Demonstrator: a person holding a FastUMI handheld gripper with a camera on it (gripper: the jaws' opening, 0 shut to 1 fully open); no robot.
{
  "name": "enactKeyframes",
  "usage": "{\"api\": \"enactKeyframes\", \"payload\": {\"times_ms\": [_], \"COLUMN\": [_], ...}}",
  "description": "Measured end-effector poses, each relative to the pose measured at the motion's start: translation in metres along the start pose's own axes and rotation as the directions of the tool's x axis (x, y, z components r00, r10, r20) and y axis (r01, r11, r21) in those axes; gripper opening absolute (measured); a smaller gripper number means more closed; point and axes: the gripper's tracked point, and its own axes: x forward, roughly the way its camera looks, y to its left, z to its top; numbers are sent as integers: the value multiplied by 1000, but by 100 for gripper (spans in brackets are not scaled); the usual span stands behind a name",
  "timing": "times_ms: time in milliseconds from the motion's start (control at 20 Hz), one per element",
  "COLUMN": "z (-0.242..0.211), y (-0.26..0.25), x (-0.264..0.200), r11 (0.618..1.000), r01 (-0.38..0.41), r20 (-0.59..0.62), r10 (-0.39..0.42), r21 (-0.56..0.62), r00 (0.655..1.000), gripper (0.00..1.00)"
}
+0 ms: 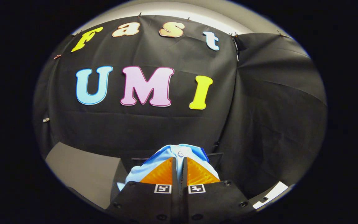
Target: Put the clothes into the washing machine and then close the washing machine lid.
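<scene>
Gripper (179, 161) fingers are seen drawn close together, with only a thin dark slit left between their 2 ribbed pads (162, 174), and a light blue cloth garment with darker blue trim and a small pale button (180, 153) is pinched between them. The garment (169, 153) is bunched over and around the fingertips: its pale fabric is draped down the left side of the left finger and along the right side of the right finger, while the darker blue edging is shown at the far top of the bundle and on its right flank. The button is placed just beyond the fingertips, nearly in line with the slit. The cloth is held up off any surface, in front of the black cloth wall (154, 124) of the booth.

A square black-and-white marker (162, 188) is fixed on the near base of each finger, 2 in all.

A grey flat panel (82, 171) is seen to the near left, below the wall, with a dark angular edge beside it. A dark flat ledge (214, 157) is glimpsed behind the garment on the right. A white strip (272, 193) lies at the near right. Whether any of these belongs to the washing machine cannot be told.
</scene>
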Motion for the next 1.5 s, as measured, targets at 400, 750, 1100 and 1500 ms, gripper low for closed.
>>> {"api": "enactKeyframes", "payload": {"times_ms": [400, 750, 1100, 1500], "z": [-103, -204, -294, -368], "y": [-21, -9, -17, -7], "x": [39, 76, 101, 115], "r11": [998, 997, 995, 985], "r01": [17, -30, -50, -122], "r20": [-148, -302, -471, -627], "r10": [-25, 7, 3, 19], "r21": [-56, -71, -88, -121], "r00": [989, 953, 882, 779], "gripper": [5, 5, 5, 5]}}
